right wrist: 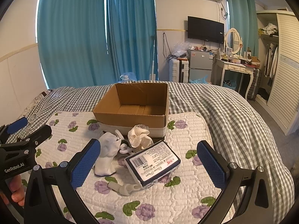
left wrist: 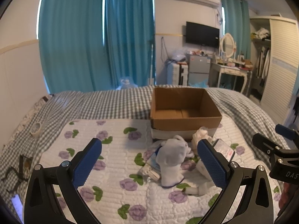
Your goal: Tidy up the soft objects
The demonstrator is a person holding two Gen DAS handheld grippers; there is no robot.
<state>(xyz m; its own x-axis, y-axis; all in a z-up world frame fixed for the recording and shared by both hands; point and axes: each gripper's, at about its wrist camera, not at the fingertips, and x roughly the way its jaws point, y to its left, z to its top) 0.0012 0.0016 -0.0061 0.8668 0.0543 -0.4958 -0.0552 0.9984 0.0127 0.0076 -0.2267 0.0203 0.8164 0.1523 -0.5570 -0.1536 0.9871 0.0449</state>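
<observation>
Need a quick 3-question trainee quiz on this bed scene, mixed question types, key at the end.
1. True or false: the cardboard box already holds a sock.
2. Multiple choice: what lies nearest the right claw? A) tissue pack B) tape roll C) box
3. Fill in: the white sock lies on the ______ mat.

Key
1. False. The box is empty.
2. A. The tissue pack lies between its open jaws; the tape roll sits far off on the checked blanket.
3. Flowered. The left claw, also open, frames the sock, with nothing gripped.
</observation>
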